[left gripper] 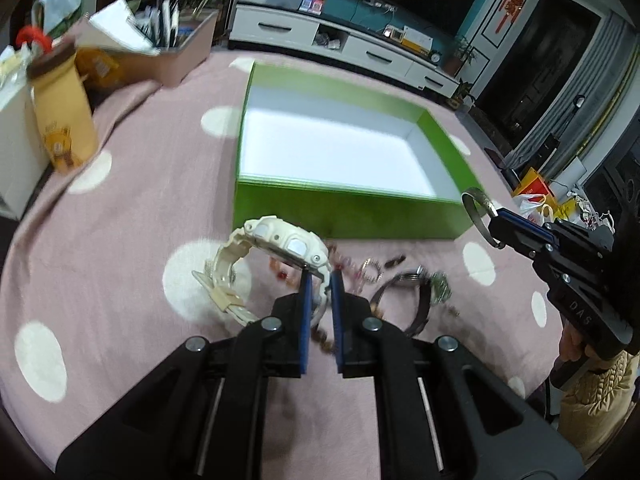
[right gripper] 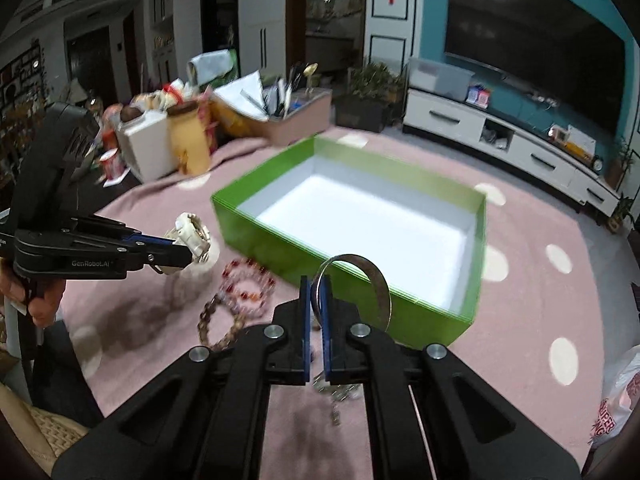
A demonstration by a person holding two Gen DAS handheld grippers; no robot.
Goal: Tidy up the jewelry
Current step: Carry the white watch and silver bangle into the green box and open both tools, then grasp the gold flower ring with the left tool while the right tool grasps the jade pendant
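So right now I've got both claws loaded. My left gripper (left gripper: 320, 276) is pinching the chunky cream-white plastic wristwatch (left gripper: 280, 240) by the edge of its case, strap dangling, lifted off the cloth so it clears the pile. My right gripper (right gripper: 316, 284) is clamped on the thin silver metal open bangle (right gripper: 356, 280), held edge-on by one side so the loop sticks up past the fingertips. Both are hanging just short of the near wall of the box, which I read as staging for a drop-in.

Below the claws, loose on the pink blanket with white dots (left gripper: 120, 220), sits the rest of the heap: one red-and-pink beaded bracelet (right gripper: 248, 284), one brown beaded strand (right gripper: 208, 316), one dark thin hoop bangle (left gripper: 404, 296), plus some small silvery bits. It's motion-blurred, so that count is probably low.

Next out is the single shallow green cardboard box with a white inside (left gripper: 348, 208), nothing in it yet.

Far back: one yellow bear-print canister with a brown lid (left gripper: 60, 120) and one pink bin stuffed with papers (left gripper: 180, 52).
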